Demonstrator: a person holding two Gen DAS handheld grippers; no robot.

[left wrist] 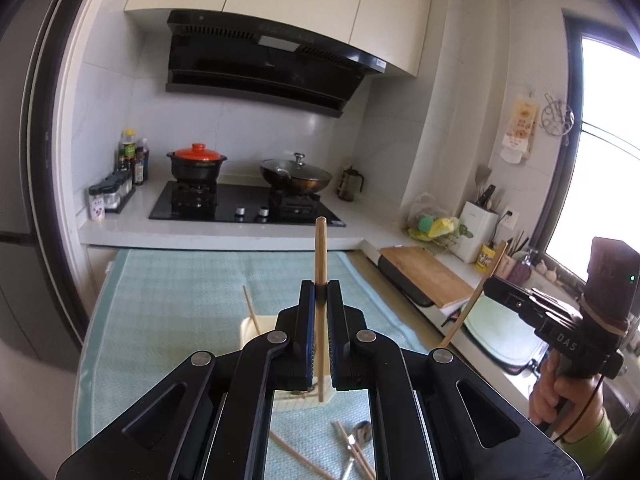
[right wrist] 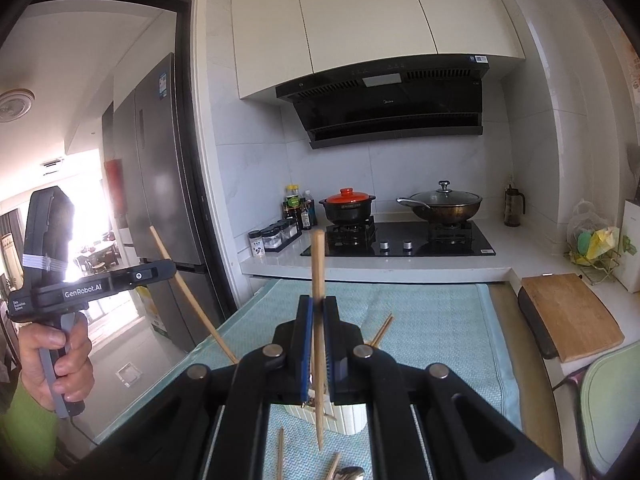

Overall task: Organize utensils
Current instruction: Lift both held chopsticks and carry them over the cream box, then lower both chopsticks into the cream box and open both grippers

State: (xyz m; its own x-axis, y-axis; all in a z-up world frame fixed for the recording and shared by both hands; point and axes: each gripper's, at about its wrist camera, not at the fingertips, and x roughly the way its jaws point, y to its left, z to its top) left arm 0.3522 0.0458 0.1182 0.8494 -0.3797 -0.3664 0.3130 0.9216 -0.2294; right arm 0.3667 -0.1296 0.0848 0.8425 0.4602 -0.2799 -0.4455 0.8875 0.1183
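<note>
Chopsticks are mid-sort. The left gripper [left wrist: 321, 294] clamps one chopstick [left wrist: 320, 248] upright above the holder [left wrist: 252, 326]; the right gripper [right wrist: 318, 308] pinches another [right wrist: 318, 264]. One stick [left wrist: 251, 308] seems to stand in the holder already. Several sticks [left wrist: 298, 456] and a spoon [left wrist: 362, 432] are left on the mat [left wrist: 180, 300].
</note>
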